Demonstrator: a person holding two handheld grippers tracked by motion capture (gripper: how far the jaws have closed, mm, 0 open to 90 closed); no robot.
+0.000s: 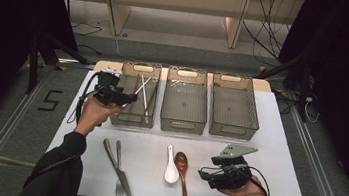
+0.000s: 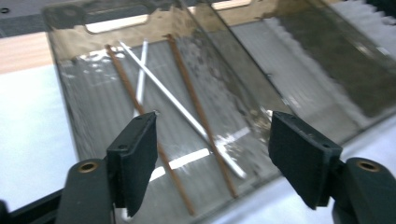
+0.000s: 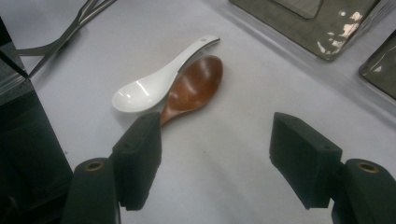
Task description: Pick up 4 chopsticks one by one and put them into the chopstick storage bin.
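The work in hand reads as sorting cutlery from the white table mat (image 1: 278,141) into three clear bins, and the chopstick step looks just finished.

Taking the middle bin (image 1: 182,124) as the landmark and going left to right: the left gripper (image 1: 123,97) hovers at the near left corner of the left bin (image 1: 120,117), the one just left of the middle bin. Its jaws stand released with nothing between them. Below them, in the left gripper view, two brown chopsticks (image 2: 195,100) and two white chopsticks (image 2: 184,114) lie crossed on that bin's floor, so this kind appears done.

In front of the middle bin and to its left, a fork (image 1: 121,184) and a knife (image 1: 111,151) lie together on the mat. Directly in front of the middle bin lie a white ceramic spoon (image 1: 170,170) and a brown wooden spoon (image 1: 182,165), touching side by side. The middle bin and the right bin (image 1: 234,113) hold no cutlery that I can make out.

The right gripper (image 1: 205,173) hangs in front of the middle bin and to its right, jaws spread wide and empty, aimed at the two spoons.

I judge the next move to be a spoon pick. Since they touch, the jaws must straddle one handle alone, close firmly on the thin, smooth shaft, then carry it to an unused bin.
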